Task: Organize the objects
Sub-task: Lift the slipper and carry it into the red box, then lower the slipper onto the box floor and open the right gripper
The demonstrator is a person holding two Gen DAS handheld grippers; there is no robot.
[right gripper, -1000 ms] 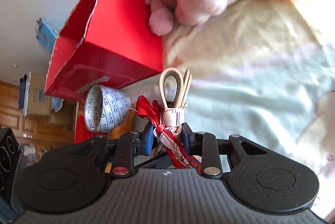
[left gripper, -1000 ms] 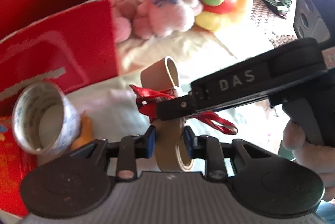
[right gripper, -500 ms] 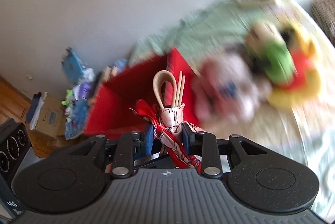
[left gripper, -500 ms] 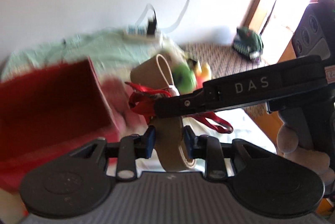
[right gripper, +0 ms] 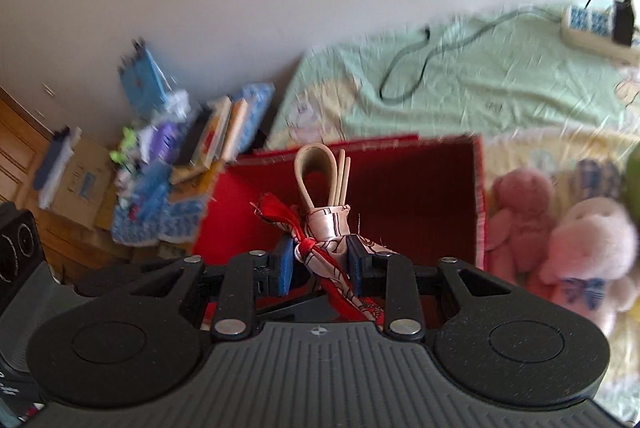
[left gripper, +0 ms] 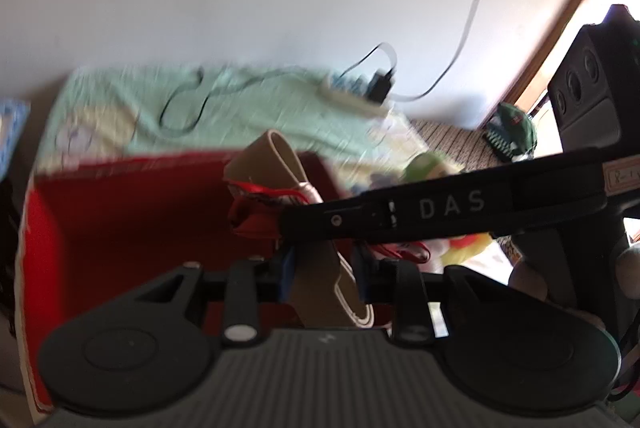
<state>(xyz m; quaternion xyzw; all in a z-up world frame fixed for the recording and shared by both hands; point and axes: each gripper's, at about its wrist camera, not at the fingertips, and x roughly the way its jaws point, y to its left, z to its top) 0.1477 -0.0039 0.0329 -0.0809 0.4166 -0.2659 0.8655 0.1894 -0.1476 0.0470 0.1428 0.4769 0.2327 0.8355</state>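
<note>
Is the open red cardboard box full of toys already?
No, the right wrist view shows the open red cardboard box with a bare dark inside, and the pink plush toys lie outside it on the bed.

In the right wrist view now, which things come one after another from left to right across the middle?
Cardboard box → pile of books → red box → pink plush toys.
</note>
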